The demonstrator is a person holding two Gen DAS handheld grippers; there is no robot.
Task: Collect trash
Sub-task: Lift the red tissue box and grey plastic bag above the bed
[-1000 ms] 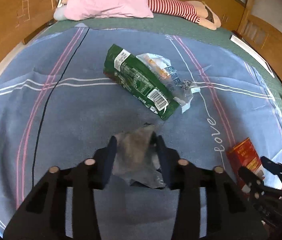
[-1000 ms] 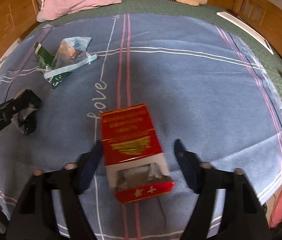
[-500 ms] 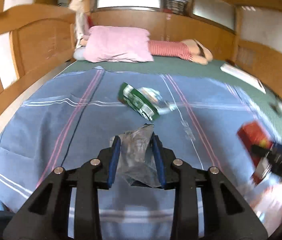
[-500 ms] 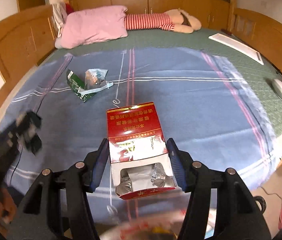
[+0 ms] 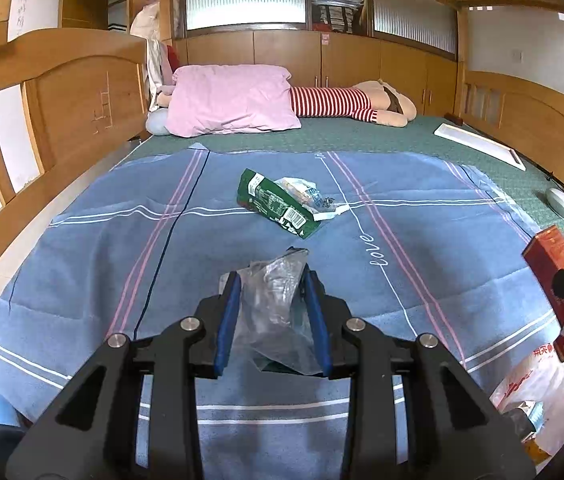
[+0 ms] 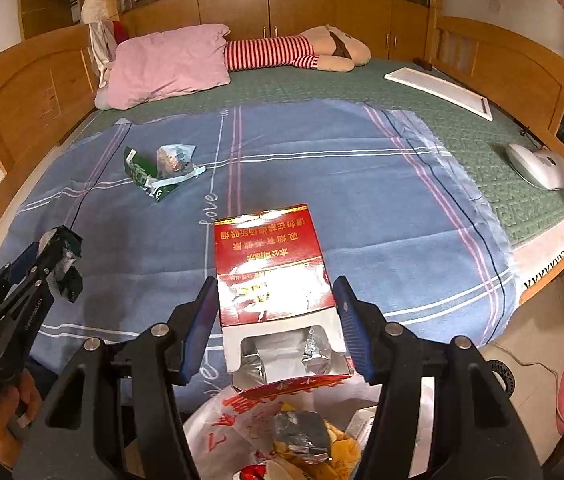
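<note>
- Clearly, in the left wrist view, 1 crumpled clear plastic wrapper (image 5: 277, 304) is clamped between the blue pads of the left gripper (image 5: 273, 312), whose jaws are narrowed onto it, above the blue bedsheet (image 5: 81, 260).
- The wrapper is judged very light, soft and slippery; a pinch across its bunched middle is best, since loose edges would slide out.
- Farther up the sheet, 1 green snack packet (image 5: 271, 204) is seen with 1 clear torn wrapper (image 5: 306, 194) lying against it, both untouched.
- At the right edge, 1 red box (image 5: 552, 268) is partly seen.
- Next, in the right wrist view, the red box (image 6: 269, 264) is held by its 2 side walls in the right gripper (image 6: 277, 328), jaws set about halfway, over 1 white trash bag (image 6: 362, 396).
- The box is judged light, stiff yet crushable, its open end showing foil, so its flat sides are the place to grip.
- Counted altogether: 2 grippers, 4 pieces of trash outside the bag.
</note>
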